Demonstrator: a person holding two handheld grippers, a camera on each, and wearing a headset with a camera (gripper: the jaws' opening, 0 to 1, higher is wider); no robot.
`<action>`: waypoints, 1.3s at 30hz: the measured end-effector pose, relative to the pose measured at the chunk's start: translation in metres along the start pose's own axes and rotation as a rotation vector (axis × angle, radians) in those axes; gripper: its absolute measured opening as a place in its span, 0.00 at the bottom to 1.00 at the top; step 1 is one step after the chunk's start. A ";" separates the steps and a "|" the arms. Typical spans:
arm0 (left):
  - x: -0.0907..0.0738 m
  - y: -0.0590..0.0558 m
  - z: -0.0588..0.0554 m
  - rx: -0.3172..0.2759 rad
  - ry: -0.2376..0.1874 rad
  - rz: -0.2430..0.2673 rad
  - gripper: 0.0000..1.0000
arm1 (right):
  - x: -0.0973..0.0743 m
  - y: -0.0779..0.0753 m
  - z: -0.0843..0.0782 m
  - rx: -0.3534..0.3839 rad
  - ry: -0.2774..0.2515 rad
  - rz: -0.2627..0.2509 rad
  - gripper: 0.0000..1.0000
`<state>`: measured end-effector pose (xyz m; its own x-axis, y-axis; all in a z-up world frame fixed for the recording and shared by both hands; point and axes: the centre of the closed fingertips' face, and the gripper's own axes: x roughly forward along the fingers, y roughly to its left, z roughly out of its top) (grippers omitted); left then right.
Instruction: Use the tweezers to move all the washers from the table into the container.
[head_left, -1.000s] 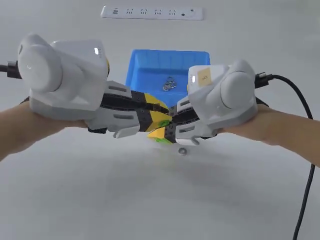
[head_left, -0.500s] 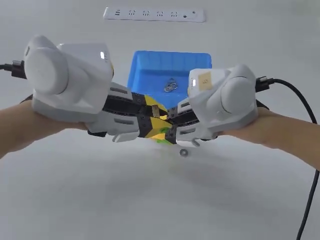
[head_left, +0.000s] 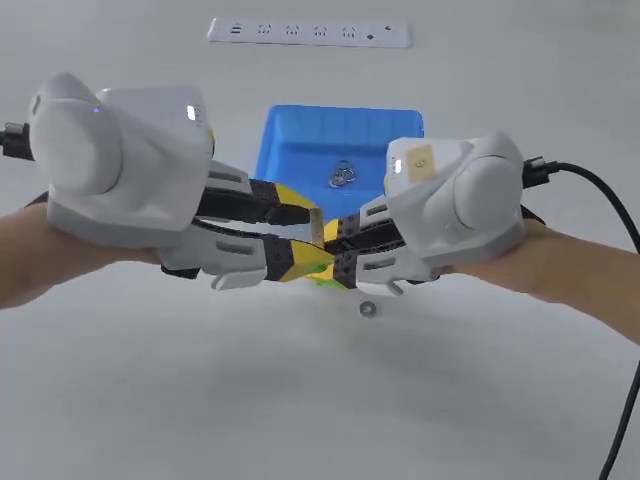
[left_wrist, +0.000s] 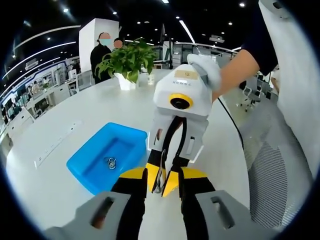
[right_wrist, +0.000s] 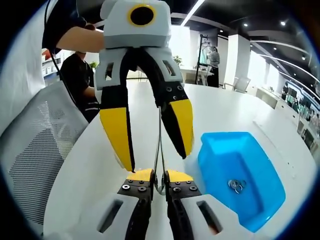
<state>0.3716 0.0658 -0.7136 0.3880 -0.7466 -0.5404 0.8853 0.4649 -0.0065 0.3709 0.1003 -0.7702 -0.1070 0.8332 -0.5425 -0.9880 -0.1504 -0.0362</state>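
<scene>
1. A bare white bench (head_left: 300, 400) fills the near ground in the head view, matte and unmarked.
2. 1 loose washer (head_left: 368, 309) lies on the bench just below the meeting tools, touching neither.
3. The left hand (head_left: 55, 255) and right hand (head_left: 560, 265) reach in from opposite sides, holding their tools level and tip to tip above the surface.
4. The right tongs (head_left: 335, 252) are pressed together on the tweezers (right_wrist: 159, 145), a thin steel pair rising from between their tips in the right gripper view.
5. The left tongs (head_left: 315, 238) are spread wide, 1 yellow tip on each side of the tweezers, apart from the steel.
6. Just beyond the tools sits the blue container (head_left: 290, 150), with a small cluster of washers (head_left: 342, 175) on its floor.
7. A black cable (head_left: 600, 200) trails from the right tool, and a white power strip (head_left: 308, 31) lies near the bench's far edge.
8. The left gripper view takes in an open-plan office: a potted plant (left_wrist: 127, 60) at the bench's far end, a mesh chair (left_wrist: 270, 170) alongside, and ceiling lights overhead.
</scene>
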 end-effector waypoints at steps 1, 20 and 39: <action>-0.002 0.000 0.000 -0.007 -0.001 0.007 0.32 | -0.001 -0.001 0.001 0.004 -0.001 -0.003 0.09; -0.040 0.001 -0.009 -0.145 -0.051 0.119 0.68 | -0.046 -0.007 0.045 0.010 -0.041 -0.059 0.10; -0.057 0.008 -0.021 -0.238 -0.105 0.191 0.77 | -0.068 -0.091 0.064 -0.027 -0.048 -0.186 0.10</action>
<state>0.3516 0.1221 -0.7003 0.5764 -0.6747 -0.4611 0.7140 0.6902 -0.1173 0.4612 0.0914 -0.6767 0.0711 0.8722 -0.4840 -0.9879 -0.0056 -0.1551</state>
